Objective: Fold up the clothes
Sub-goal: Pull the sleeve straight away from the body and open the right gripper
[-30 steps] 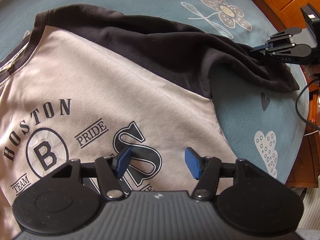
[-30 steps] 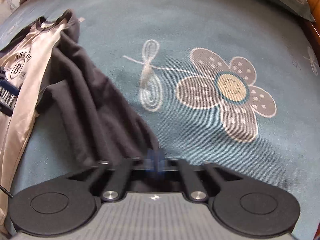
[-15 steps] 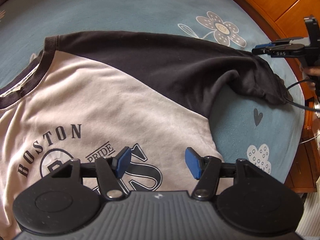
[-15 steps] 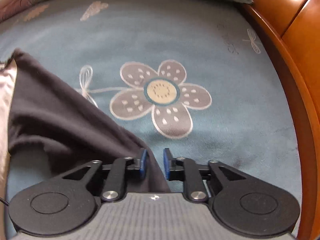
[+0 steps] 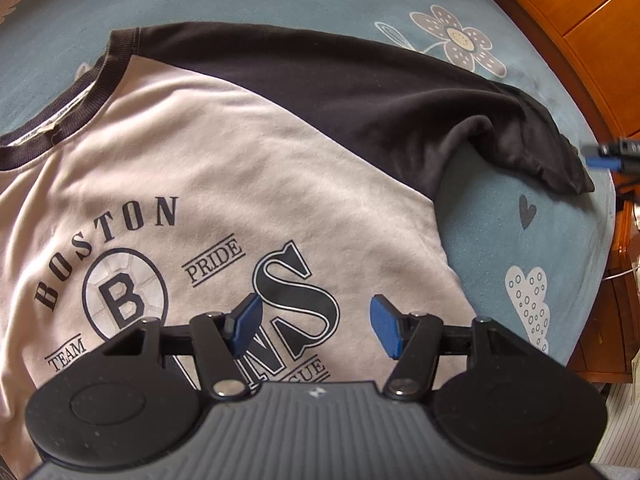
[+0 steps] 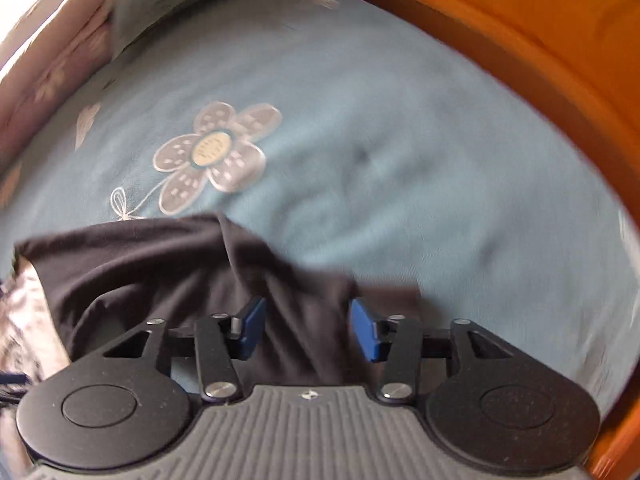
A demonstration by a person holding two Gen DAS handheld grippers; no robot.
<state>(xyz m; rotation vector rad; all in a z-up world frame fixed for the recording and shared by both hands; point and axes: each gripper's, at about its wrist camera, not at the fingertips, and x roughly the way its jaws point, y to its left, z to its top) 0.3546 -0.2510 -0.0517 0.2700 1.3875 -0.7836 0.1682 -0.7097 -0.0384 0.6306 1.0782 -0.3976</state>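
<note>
A pale shirt (image 5: 224, 152) with a dark "BOSTON" print lies flat on the bed, front side up. Its dark sleeve (image 5: 400, 92) stretches out to the right and ends in a rumpled cuff (image 5: 560, 164). My left gripper (image 5: 314, 320) hovers open over the printed chest with nothing between its blue pads. My right gripper (image 6: 306, 326) is over the end of the sleeve (image 6: 160, 272). Its jaws are opening, and the dark cloth lies between and below the pads without being pinched. In the left wrist view the right gripper (image 5: 604, 156) shows just past the cuff.
The shirt lies on a blue sheet (image 5: 500, 240) printed with flowers and hearts. An orange wooden bed frame (image 6: 540, 40) curves along the far and right sides. A pillow (image 6: 152, 4) lies at the top left. A cable (image 5: 624, 196) hangs by the bed's right edge.
The right gripper, shut on the sleeve end, pulled it out toward the wooden frame, rolled, and spread its jaws off the cloth. The sleeve now lies straighter. The left gripper stayed open.
</note>
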